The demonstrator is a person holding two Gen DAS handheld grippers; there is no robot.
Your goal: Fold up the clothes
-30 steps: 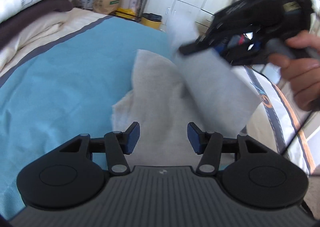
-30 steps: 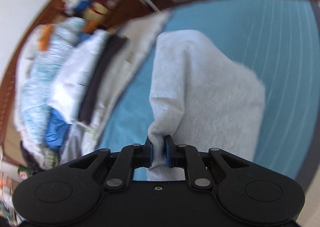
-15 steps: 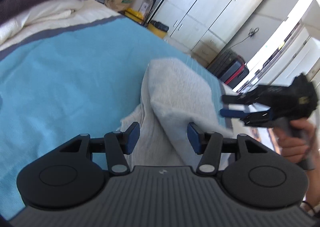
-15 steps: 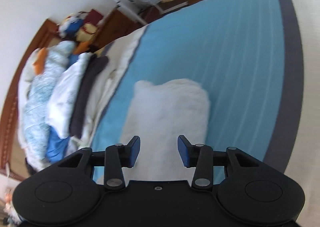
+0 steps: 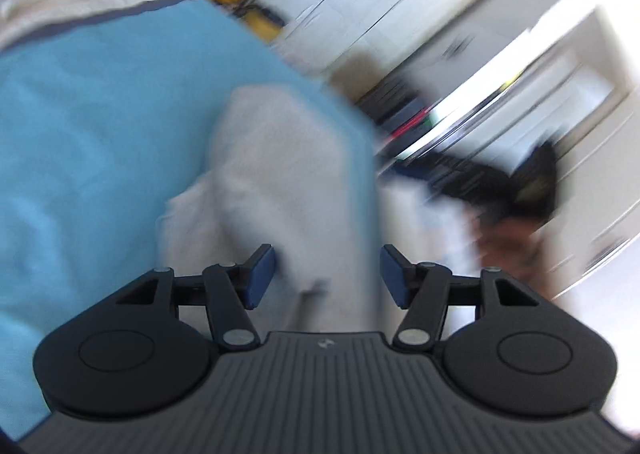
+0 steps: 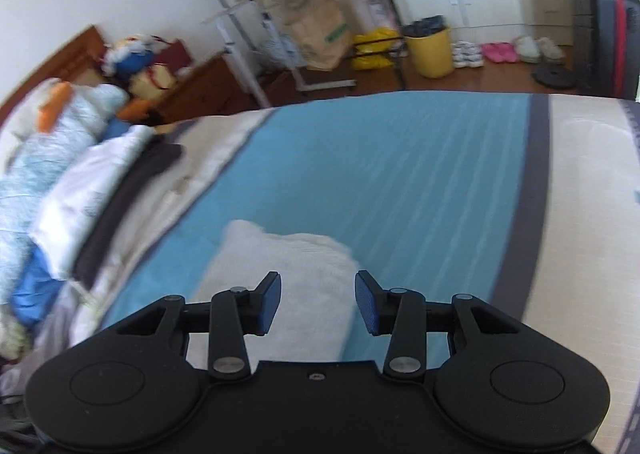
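Garment (image 6: 280, 286), one grey piece, lies folded on the bed (image 6: 400, 173). Left gripper (image 5: 328, 276) and right gripper (image 6: 318, 304), at its 6 o'clock end, have fingers spread, pinching nothing; both sets just widened.

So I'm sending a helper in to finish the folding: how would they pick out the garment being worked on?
Look at the bed, at its wide blue stripe. The pale grey garment lies there alone, folded over itself, apart from the stacked bedding along the bed's edge.
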